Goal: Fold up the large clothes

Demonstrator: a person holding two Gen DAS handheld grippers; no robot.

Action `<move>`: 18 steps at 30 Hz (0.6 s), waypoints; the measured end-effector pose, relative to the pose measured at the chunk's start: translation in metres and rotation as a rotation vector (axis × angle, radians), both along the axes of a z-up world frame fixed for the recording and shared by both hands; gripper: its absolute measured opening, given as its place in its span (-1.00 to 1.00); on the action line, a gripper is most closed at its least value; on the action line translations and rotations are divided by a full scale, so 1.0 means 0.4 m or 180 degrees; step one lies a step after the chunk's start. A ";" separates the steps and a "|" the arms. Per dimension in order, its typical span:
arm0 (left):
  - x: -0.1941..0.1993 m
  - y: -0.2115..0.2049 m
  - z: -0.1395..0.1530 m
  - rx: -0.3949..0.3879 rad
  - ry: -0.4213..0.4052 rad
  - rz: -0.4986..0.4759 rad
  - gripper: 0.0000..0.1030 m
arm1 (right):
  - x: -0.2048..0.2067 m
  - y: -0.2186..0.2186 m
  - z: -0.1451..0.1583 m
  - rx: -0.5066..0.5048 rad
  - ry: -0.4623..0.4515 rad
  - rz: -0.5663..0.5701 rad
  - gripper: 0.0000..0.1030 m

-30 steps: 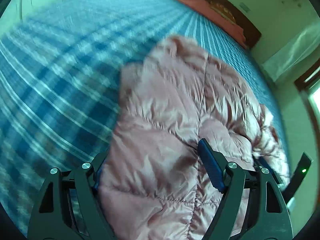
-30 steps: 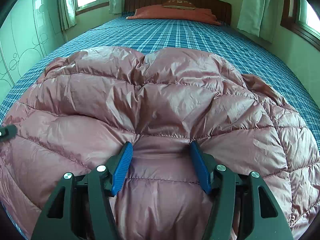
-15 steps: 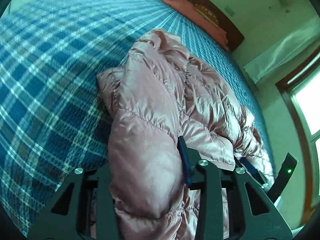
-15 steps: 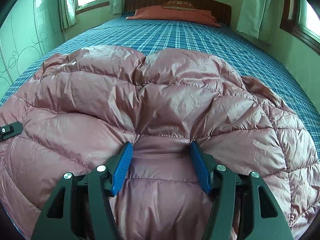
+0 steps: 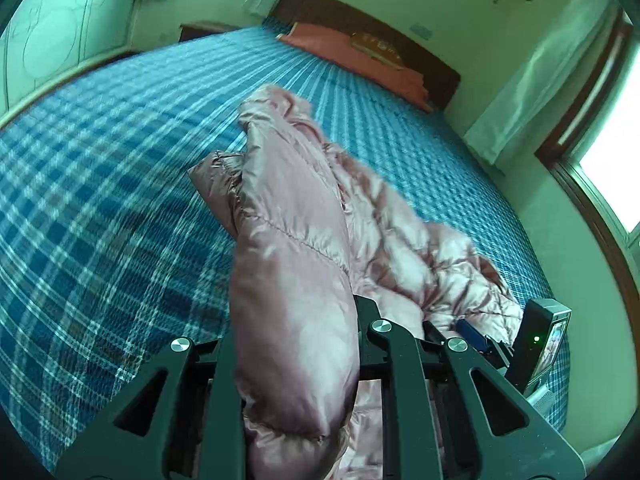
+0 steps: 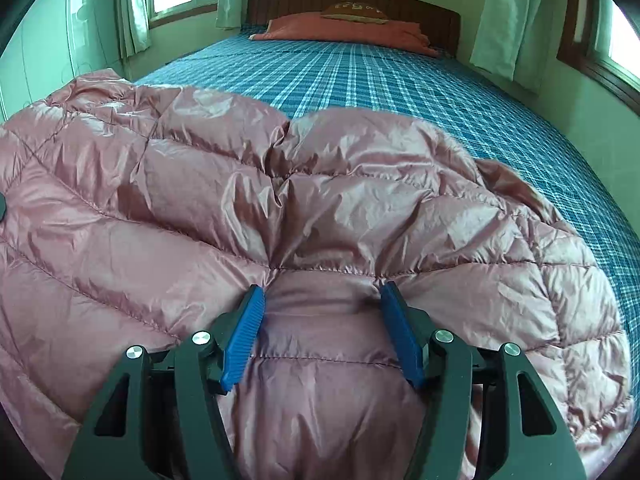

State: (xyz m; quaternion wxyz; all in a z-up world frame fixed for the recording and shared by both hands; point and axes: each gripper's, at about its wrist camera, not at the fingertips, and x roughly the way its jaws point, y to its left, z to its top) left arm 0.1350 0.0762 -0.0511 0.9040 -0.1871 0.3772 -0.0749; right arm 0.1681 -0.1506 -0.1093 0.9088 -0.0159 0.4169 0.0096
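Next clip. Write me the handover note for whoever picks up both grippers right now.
Left gripper: shut on a bunched, raised fold of the pink quilted puffer jacket.
Right gripper: fingers spread, a jacket panel bulging between them; grip uncertain.
Jacket lies on the blue plaid bedsheet, mostly spread out.
Done: one side gathered and raised.
Left: lay that side over, then fold the rest and flatten.
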 end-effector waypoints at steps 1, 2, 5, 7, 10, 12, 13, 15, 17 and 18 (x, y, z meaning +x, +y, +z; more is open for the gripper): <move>-0.007 -0.020 0.020 0.0061 -0.0053 -0.0034 -0.67 | -0.009 -0.012 0.010 0.0042 -0.0012 -0.0017 0.17; -0.015 -0.045 0.042 0.0125 -0.0113 -0.0075 -0.68 | -0.021 -0.027 0.023 0.0076 -0.0031 -0.0031 0.17; -0.028 -0.113 0.087 0.0246 -0.0227 -0.0201 -0.69 | -0.060 -0.084 0.053 0.0033 -0.0099 -0.0087 0.18; -0.033 -0.173 0.115 0.0342 -0.0283 -0.0308 -0.69 | -0.087 -0.135 0.071 0.0058 -0.0137 -0.0159 0.18; -0.037 -0.276 0.149 0.0511 -0.0369 -0.0464 -0.69 | -0.124 -0.229 0.093 0.0097 -0.0163 -0.0302 0.19; -0.036 -0.352 0.160 0.0612 -0.0401 -0.0584 -0.69 | -0.146 -0.289 0.103 0.0077 -0.0182 -0.0405 0.19; -0.035 -0.380 0.162 0.0632 -0.0400 -0.0633 -0.69 | -0.157 -0.323 0.108 0.0079 -0.0187 -0.0465 0.20; -0.030 -0.465 0.158 0.0688 -0.0372 -0.0792 -0.69 | -0.177 -0.390 0.114 0.0078 -0.0201 -0.0592 0.27; -0.025 -0.543 0.139 0.0776 -0.0334 -0.0907 -0.69 | -0.192 -0.441 0.115 0.0039 -0.0204 -0.0689 0.30; -0.022 -0.569 0.128 0.0813 -0.0317 -0.0947 -0.69 | -0.199 -0.472 0.112 0.0021 -0.0187 -0.0746 0.30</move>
